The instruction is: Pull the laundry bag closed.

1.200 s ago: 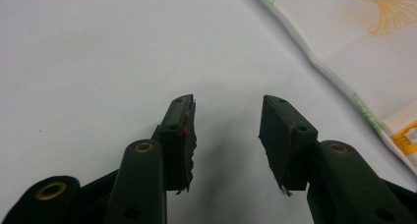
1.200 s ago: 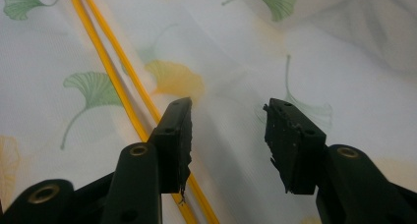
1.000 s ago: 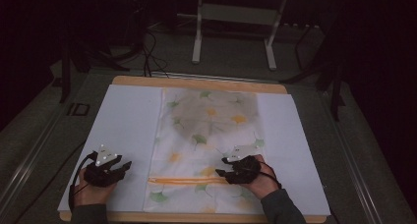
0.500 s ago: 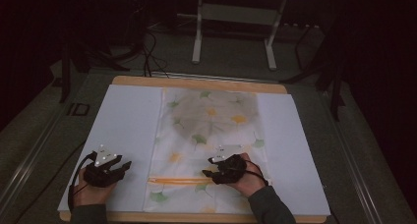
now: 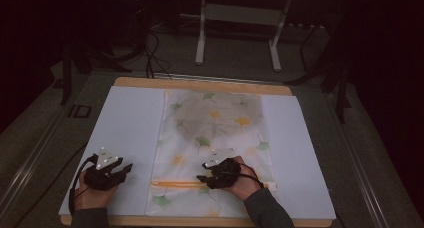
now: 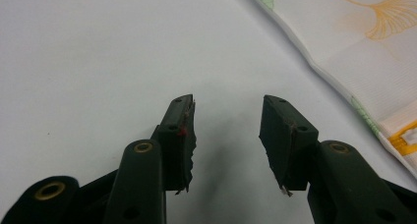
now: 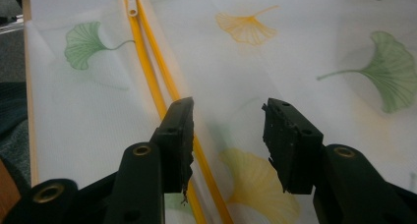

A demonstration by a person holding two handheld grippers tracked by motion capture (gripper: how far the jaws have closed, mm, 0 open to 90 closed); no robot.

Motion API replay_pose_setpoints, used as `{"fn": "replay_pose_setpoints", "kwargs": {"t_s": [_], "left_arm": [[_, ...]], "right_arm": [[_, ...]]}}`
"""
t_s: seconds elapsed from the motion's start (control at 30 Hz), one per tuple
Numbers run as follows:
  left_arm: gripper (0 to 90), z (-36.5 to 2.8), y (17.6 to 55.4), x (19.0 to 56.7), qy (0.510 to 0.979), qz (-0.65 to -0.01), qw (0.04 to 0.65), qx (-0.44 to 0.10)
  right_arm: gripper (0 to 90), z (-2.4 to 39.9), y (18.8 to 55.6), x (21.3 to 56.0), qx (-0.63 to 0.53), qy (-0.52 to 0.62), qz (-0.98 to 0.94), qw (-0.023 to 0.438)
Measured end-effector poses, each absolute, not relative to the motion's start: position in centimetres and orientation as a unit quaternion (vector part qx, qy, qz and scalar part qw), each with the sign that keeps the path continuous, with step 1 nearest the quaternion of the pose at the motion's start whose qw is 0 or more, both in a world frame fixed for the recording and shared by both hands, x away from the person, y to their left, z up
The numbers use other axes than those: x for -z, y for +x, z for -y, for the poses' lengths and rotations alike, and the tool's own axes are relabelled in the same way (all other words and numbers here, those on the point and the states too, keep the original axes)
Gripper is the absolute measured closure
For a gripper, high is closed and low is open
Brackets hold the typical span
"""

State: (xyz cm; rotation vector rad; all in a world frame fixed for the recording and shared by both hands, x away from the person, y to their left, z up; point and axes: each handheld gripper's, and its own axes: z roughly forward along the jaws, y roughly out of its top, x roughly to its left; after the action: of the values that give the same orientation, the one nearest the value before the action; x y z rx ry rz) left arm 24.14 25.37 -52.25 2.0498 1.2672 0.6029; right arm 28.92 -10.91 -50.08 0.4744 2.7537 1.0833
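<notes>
Leaf-print pouch (image 5: 215,138) lies flat mid-table on white sheet (image 5: 125,133), orange zipper (image 7: 157,94) near its front edge; right gripper (image 7: 227,111) above zipper, jaws apart; left gripper (image 6: 226,111) over bare sheet beside pouch, jaws apart.

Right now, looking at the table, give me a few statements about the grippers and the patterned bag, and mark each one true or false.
1. The right gripper is over the leaf-print bag. True.
2. The left gripper has its jaws shut on the bag's edge. False: its jaws stand open over the bare white mat, with the bag off to one side.
3. The yellow zipper runs under the right gripper's jaws. True.
4. The right gripper's jaws are shut. False: they stand open with a clear gap.
5. The bag lies crumpled in a heap. False: it lies spread flat.
</notes>
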Motion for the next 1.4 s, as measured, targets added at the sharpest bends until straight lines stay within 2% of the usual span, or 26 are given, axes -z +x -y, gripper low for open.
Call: {"fn": "replay_pose_setpoints", "kwargs": {"t_s": [0.67,1.4], "left_arm": [[56.8,-25.1,24.1,52.2,0.787,-0.480,0.311,-0.231],[55.8,-24.6,24.3,52.2,0.790,-0.475,0.317,-0.222]], "right_arm": [[58.6,7.7,28.7,50.6,-0.358,0.129,-0.923,0.062],[71.3,3.4,28.2,51.6,-0.351,0.077,-0.932,0.052]]}}
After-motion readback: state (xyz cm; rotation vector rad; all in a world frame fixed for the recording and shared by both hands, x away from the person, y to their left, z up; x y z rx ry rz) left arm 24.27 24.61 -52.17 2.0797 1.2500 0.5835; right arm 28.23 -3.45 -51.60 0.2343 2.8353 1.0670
